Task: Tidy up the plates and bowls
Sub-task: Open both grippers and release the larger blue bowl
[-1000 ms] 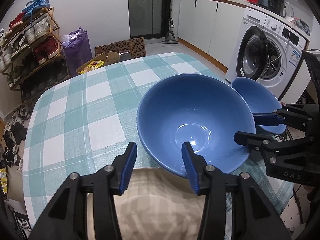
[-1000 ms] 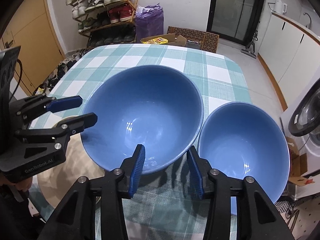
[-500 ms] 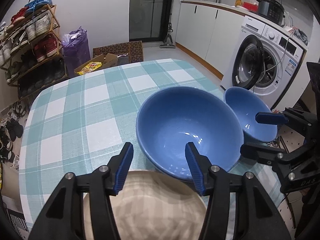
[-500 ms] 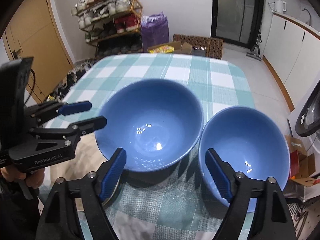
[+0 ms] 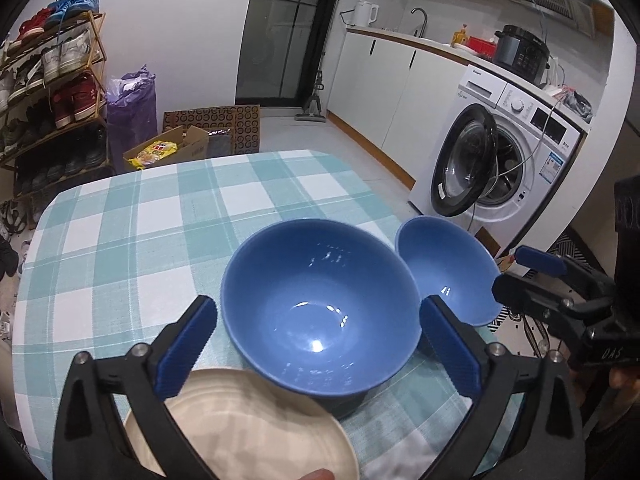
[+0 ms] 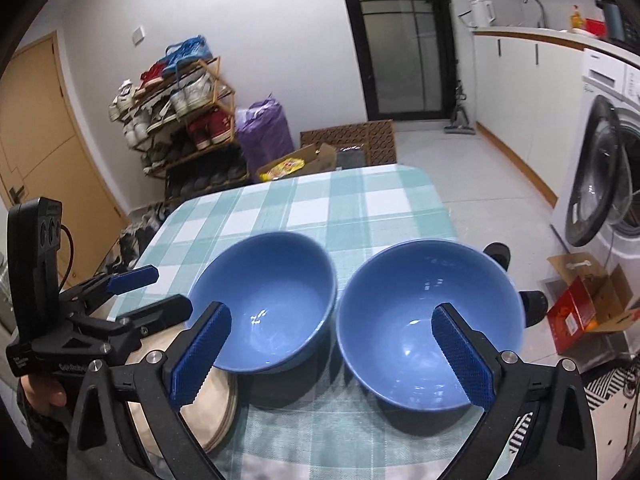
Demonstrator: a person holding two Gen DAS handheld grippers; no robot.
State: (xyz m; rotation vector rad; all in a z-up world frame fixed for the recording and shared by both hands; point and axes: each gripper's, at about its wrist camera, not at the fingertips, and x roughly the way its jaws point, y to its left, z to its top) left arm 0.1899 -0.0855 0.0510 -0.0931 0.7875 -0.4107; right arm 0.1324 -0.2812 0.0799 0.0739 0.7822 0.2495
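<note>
Flanking blue bowls: beige plate left, washing machine right.

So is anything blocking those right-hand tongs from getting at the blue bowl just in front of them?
Nothing visible. The right tongs, jaws opening, have only checked tablecloth between them and the right blue bowl. The other blue bowl sits beside it, apart.
</note>
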